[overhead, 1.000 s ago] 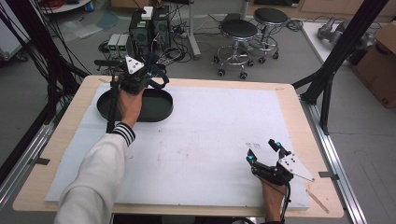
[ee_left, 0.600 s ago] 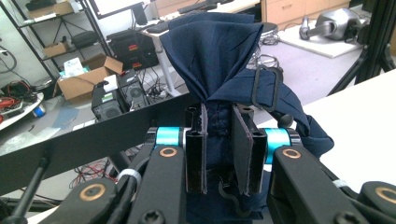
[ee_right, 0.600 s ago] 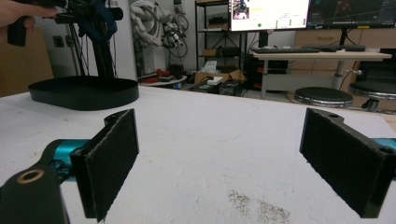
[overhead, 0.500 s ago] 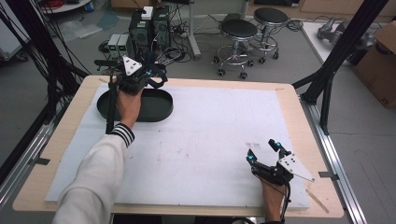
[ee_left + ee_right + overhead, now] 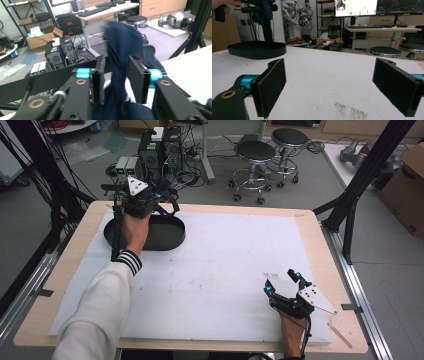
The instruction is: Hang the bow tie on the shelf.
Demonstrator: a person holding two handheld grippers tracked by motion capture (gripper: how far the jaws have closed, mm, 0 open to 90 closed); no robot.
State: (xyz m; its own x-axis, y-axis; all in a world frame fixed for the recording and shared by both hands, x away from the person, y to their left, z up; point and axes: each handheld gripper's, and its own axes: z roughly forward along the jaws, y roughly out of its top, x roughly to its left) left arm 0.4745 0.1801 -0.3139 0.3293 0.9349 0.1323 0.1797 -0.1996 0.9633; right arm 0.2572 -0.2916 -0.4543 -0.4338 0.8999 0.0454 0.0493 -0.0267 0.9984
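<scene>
Up at the far left corner of the bench (image 5: 235,227), the left gripper (image 5: 116,78) hovers above the black oval tray (image 5: 165,236) — and its fingers have just been opening. The dark blue cloth (image 5: 122,47) hangs between them, blurred, with gaps showing on either side, draped over a black horizontal bar (image 5: 50,80). Over at the near right, the right gripper (image 5: 282,282) rests low on the white bench cover — fingers spread wide, holding nothing.

Support: pale wooden rectangular table (image 5: 320,240), centre frame
Cover: white sheet (image 5: 235,260)
Upper left: black oval shallow tray (image 5: 167,236)
</scene>
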